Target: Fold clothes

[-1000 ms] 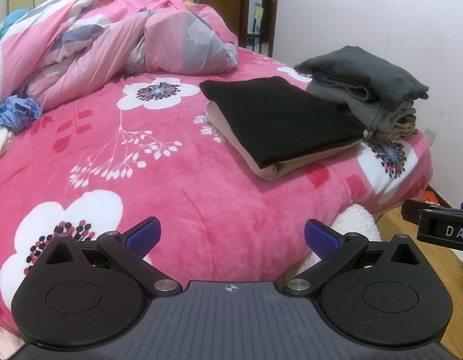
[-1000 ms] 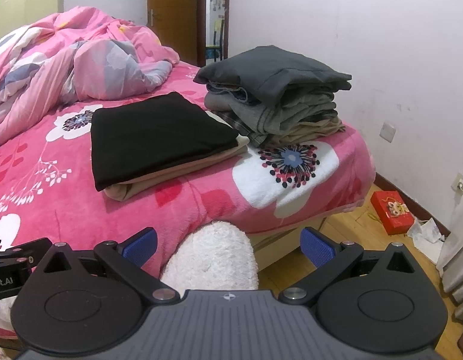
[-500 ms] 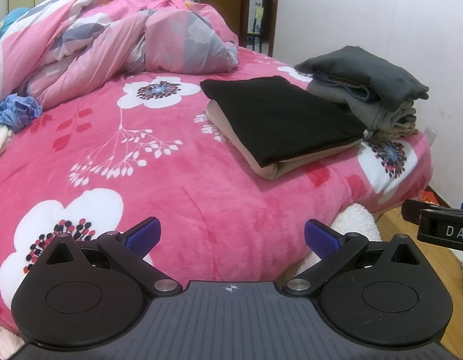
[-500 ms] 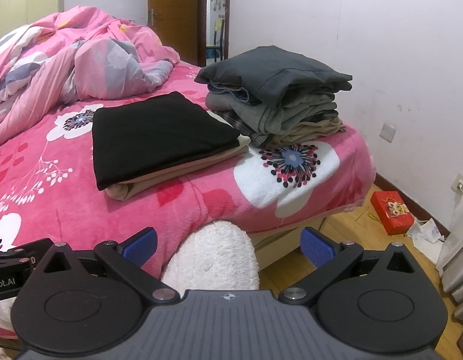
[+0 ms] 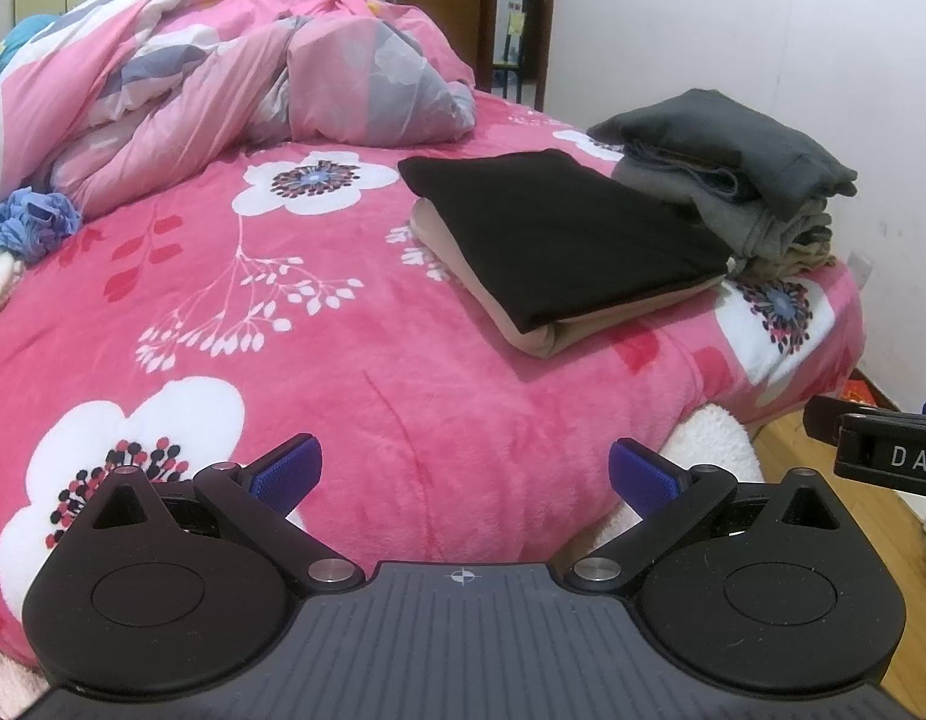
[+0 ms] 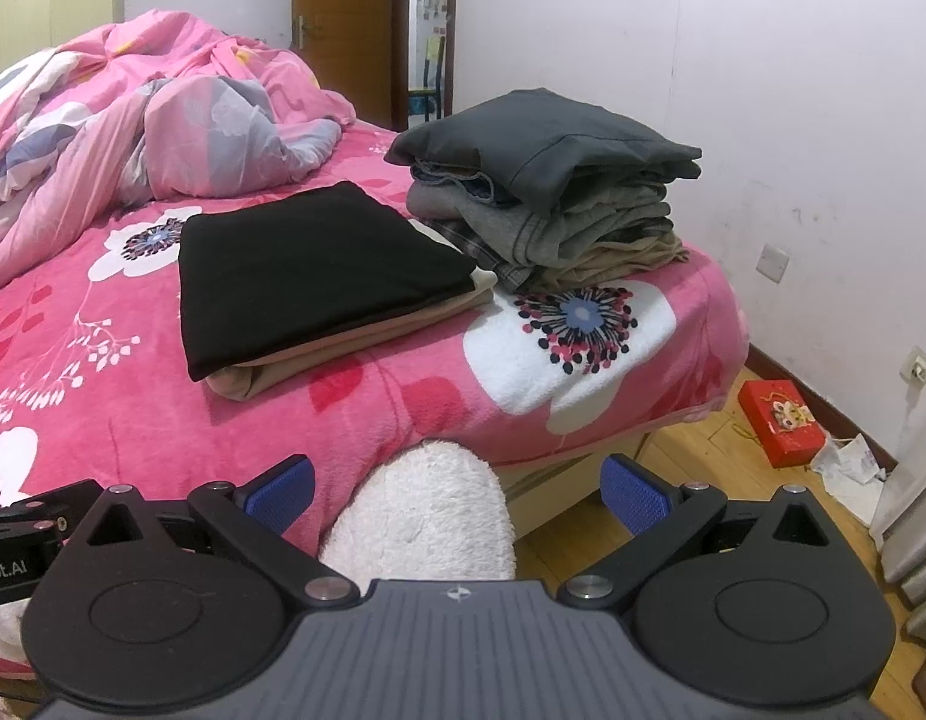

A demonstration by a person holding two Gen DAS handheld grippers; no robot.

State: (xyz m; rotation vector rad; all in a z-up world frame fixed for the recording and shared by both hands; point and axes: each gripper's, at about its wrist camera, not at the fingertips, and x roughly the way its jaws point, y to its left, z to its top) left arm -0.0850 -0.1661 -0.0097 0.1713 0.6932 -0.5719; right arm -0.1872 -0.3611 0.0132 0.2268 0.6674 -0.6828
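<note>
A folded black garment [image 5: 565,240] is seen lying flat on a folded tan garment [image 5: 589,324], both on the pink floral blanket [image 5: 355,372] toward the bed's right side; only the tan piece's edges are visible, the rest being covered by the black one. Just beside them, nearer the wall, a stack of folded clothes [image 6: 553,198] is topped by a dark grey item [image 6: 547,138]; the lower layers (grey, checked, khaki) are compressed and cannot be told apart w/ certainty. Behind, a crumpled pink-and-grey duvet [image 5: 223,96] is heaped at the bed's far end, and a blue ruffled cloth [image 5: 31,222] is cut off at the left edge of the left wrist view. The left gripper [image 5: 463,474] is held spread wide over the blanket's near edge, nothing between its blue pads [image 5: 286,471]. The right gripper [image 6: 457,489] is likewise spread, empty, w/ a white fluffy object [image 6: 421,516] between bed and fingers, its lower part hidden by the gripper body. On the wood floor [image 6: 691,480] a red box [image 6: 778,420] and crumpled paper [image 6: 847,462] are seen near the wall; a brown door [image 6: 349,24] is partly visible behind the bed.
</note>
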